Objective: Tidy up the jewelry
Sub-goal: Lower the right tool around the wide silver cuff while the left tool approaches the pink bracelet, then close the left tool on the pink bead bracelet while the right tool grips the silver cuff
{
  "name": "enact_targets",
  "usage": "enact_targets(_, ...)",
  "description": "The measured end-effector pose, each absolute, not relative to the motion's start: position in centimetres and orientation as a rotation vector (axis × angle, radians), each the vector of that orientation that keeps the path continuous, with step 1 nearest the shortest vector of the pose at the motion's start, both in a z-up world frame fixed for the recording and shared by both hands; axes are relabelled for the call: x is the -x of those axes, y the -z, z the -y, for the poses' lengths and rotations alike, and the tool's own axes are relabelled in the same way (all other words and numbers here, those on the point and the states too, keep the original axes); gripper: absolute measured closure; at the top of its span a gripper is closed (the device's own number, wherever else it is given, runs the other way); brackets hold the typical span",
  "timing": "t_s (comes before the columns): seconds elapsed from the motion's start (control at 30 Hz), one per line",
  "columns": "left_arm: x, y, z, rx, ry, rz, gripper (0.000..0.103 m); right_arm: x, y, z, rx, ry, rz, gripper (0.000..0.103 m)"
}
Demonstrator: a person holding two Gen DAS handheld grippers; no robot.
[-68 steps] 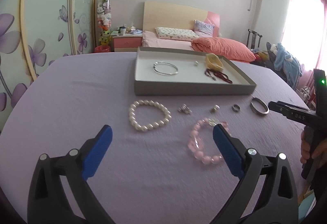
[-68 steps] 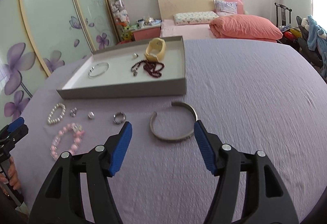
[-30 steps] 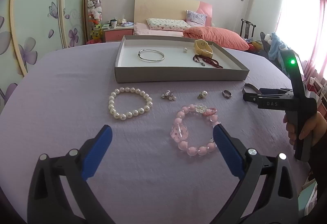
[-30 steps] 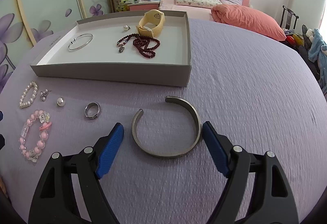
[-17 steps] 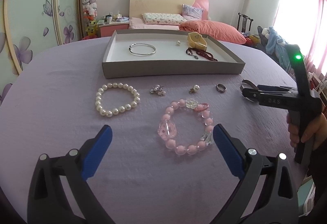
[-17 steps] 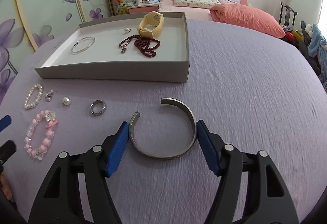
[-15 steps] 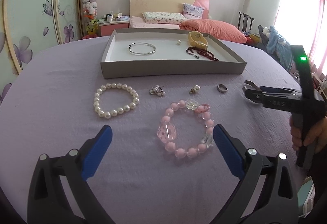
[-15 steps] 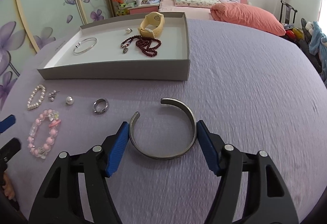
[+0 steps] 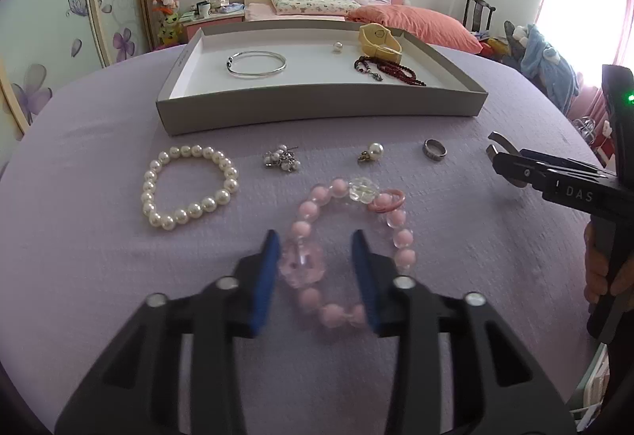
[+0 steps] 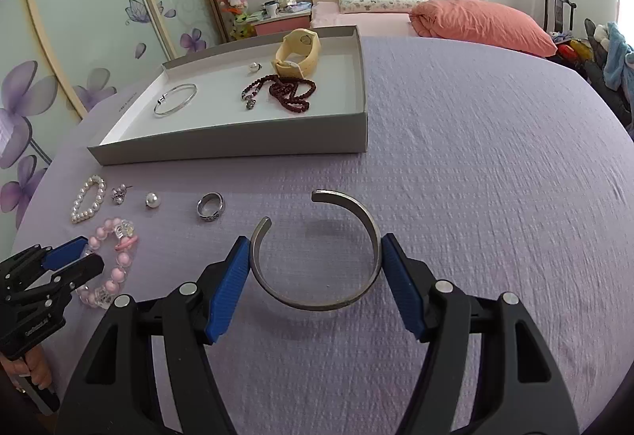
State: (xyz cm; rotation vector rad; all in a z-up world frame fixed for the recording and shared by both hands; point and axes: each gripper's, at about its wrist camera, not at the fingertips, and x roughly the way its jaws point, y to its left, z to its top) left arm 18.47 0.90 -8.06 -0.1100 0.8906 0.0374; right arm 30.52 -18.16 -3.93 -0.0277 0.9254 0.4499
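A grey tray point(image 9: 317, 106) on the purple tablecloth holds a silver bangle point(image 9: 256, 64), a pearl, a yellow watch point(image 9: 380, 37) and a dark red bead string point(image 9: 390, 69). My left gripper point(image 9: 315, 244) has its jaws closed around the large bead of the pink bead bracelet point(image 9: 400, 232). My right gripper point(image 10: 316, 248) is shut on the grey metal cuff point(image 10: 317, 300), its pads touching both sides. The left gripper also shows in the right wrist view point(image 10: 75, 256), on the pink bracelet point(image 10: 123, 256).
In front of the tray lie a white pearl bracelet point(image 9: 190, 189), a small earring cluster point(image 9: 281, 159), a pearl earring point(image 9: 372, 151) and a silver ring point(image 9: 434, 149). A bed point(image 10: 436, 14) and wardrobe doors stand behind the table.
My left gripper's jaws have closed in from wide open onto the pink bracelet. My right gripper has tightened onto the cuff.
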Motion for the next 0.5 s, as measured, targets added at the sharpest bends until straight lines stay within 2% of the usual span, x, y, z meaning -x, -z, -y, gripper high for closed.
enact_targets(0.03, -18.5, 8.1, -0.9, 0.109, -0.040, -0.891, 0.080, -30.5, 3.9, 18.1, 0.026, -0.452, -0.925, 0.035)
enact_targets(0.5, -16.6, 6.5, -1.4, 0.103, 0.010, -0.830, 0.080, -29.8, 2.8, 18.2, 0.010, -0.480, -0.895, 0.035)
